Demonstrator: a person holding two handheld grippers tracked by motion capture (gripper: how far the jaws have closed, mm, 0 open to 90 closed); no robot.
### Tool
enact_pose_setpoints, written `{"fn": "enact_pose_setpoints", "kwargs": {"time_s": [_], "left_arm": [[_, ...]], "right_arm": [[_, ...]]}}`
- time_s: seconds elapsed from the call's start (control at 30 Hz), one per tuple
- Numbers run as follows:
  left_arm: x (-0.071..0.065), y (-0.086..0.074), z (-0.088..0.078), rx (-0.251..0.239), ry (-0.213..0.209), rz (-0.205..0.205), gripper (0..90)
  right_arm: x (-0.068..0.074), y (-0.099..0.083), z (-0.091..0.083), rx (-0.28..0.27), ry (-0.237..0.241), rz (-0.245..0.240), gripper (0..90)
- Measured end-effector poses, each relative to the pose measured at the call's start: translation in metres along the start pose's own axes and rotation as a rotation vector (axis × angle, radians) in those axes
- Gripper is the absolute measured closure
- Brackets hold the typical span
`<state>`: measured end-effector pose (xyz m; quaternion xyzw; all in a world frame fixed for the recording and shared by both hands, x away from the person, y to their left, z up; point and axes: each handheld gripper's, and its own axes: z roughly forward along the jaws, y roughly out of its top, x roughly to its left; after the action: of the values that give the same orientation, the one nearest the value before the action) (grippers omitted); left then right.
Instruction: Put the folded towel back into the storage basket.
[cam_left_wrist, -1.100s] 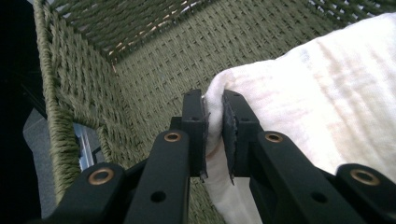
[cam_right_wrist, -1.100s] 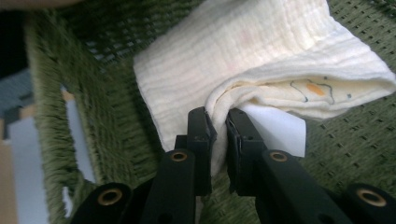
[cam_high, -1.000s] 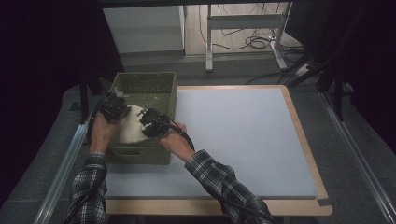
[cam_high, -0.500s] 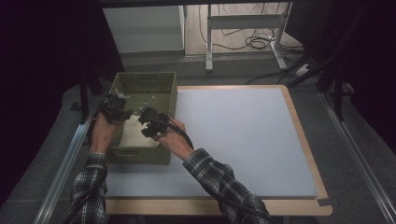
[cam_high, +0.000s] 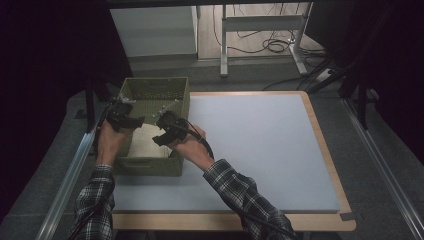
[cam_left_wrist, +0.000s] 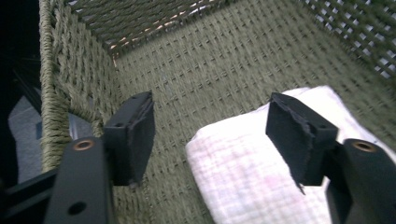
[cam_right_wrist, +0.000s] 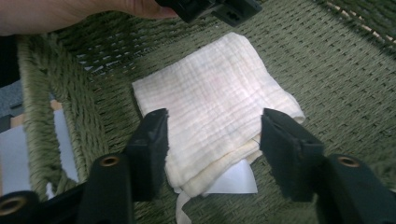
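A green woven basket (cam_high: 145, 166) stands at the left of the table. A folded white cloth (cam_high: 146, 140) lies flat on its floor. My left gripper (cam_high: 125, 117) hovers over the basket's left side and my right gripper (cam_high: 161, 131) over its right side. Both pairs of jaws have just been opening. In the left gripper view the left gripper (cam_left_wrist: 210, 105) is open above the cloth's (cam_left_wrist: 243, 158) corner, beside the basket wall (cam_left_wrist: 210, 60). In the right gripper view the right gripper (cam_right_wrist: 215, 119) is open, its pads off the cloth (cam_right_wrist: 210, 93) below, with the left gripper (cam_right_wrist: 210, 9) at the top.
A pale mat (cam_high: 260, 145) covers the wood-edged table to the right of the basket. A white paper slip (cam_right_wrist: 233, 179) pokes out from under the cloth. A metal rail (cam_high: 70, 175) runs along the left side. Table legs and cables (cam_high: 265, 45) lie behind.
Both pairs of jaws have spread apart. The cloth that was bunched between the two grippers now lies loose on the basket floor. The right hand has shifted slightly.
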<state>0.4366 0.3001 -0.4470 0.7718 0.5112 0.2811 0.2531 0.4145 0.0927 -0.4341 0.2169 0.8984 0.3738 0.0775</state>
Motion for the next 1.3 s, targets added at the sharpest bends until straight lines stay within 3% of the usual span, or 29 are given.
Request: {"fn": "enact_pose_setpoints", "kwargs": {"time_s": [0.2,0.47,0.73,1.03,1.3], "left_arm": [[0.001,0.001,-0.004,-0.039,-0.058,-0.058,22.4],[-0.003,0.004,-0.009,-0.073,-0.1,-0.094,12.4],[-0.013,0.008,-0.01,-0.076,-0.145,-0.093,5.6],[-0.03,0.016,-0.014,-0.073,-0.154,-0.038,3.0],[-0.044,0.019,-0.017,-0.094,-0.184,-0.018,0.9]], "right_arm": [[-0.002,-0.002,-0.011,-0.029,-0.003,-0.016,30.1],[-0.007,-0.01,-0.025,-0.063,0.005,-0.016,21.6],[-0.014,-0.021,-0.044,-0.09,0.01,-0.027,14.6],[-0.024,-0.037,-0.066,-0.105,0.005,-0.029,9.5],[-0.031,-0.059,-0.082,-0.103,-0.008,-0.038,5.4]]}}
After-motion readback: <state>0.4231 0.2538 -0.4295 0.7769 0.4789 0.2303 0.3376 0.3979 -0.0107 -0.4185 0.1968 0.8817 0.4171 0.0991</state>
